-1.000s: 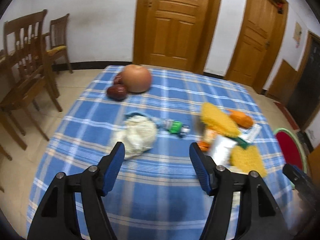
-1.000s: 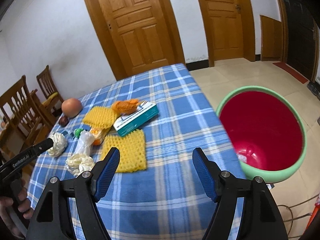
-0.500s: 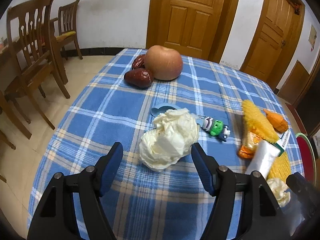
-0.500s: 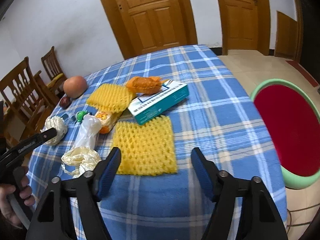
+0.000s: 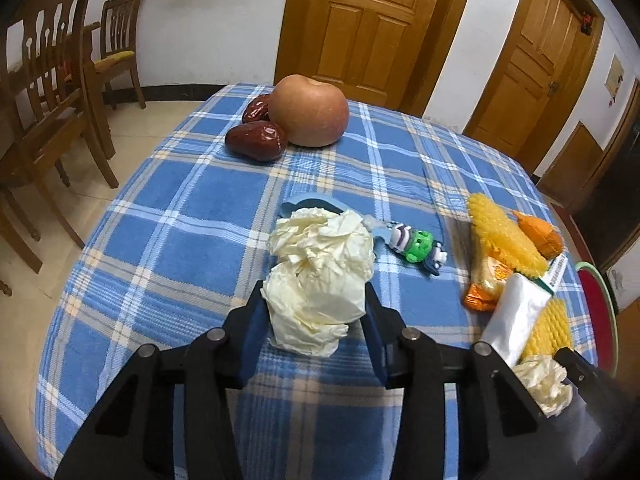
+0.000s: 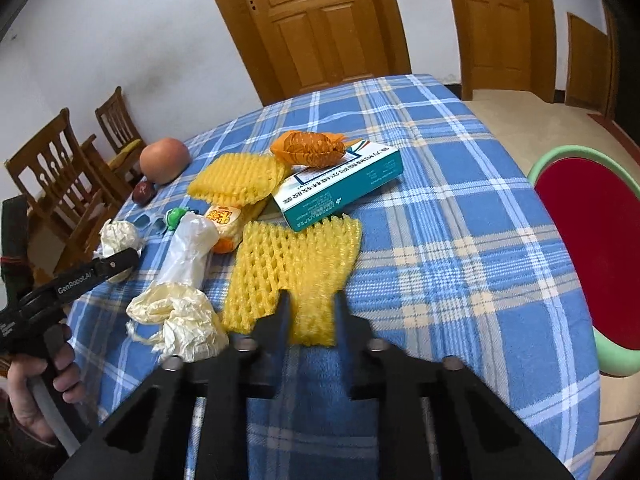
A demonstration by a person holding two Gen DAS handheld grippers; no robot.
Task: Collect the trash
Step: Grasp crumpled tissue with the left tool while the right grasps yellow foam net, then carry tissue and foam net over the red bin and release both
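Observation:
My left gripper (image 5: pixel 314 312) is shut on a crumpled cream paper ball (image 5: pixel 320 276) that rests on the blue plaid tablecloth (image 5: pixel 180 216). My right gripper (image 6: pixel 310 312) is shut on the near edge of a yellow foam fruit net (image 6: pixel 296 264). The red bin with a green rim (image 6: pixel 592 256) stands on the floor to the right of the table. More trash lies between the grippers: a second crumpled paper (image 6: pixel 180 320), a white plastic wrapper (image 6: pixel 186 252), an orange snack packet (image 6: pixel 226 222), another yellow net (image 6: pixel 240 178), an orange peel (image 6: pixel 310 148) and a teal box (image 6: pixel 340 186).
An apple (image 5: pixel 308 112) and two red dates (image 5: pixel 256 140) sit at the table's far side. A blue spoon (image 5: pixel 312 204) and a small green toy (image 5: pixel 418 244) lie behind the paper ball. Wooden chairs (image 5: pixel 44 112) stand to the left. Two wooden doors are behind.
Both grippers moved forward and down and closed: the left on the crumpled paper ball, the right on the yellow foam net. Both were open half a second ago.

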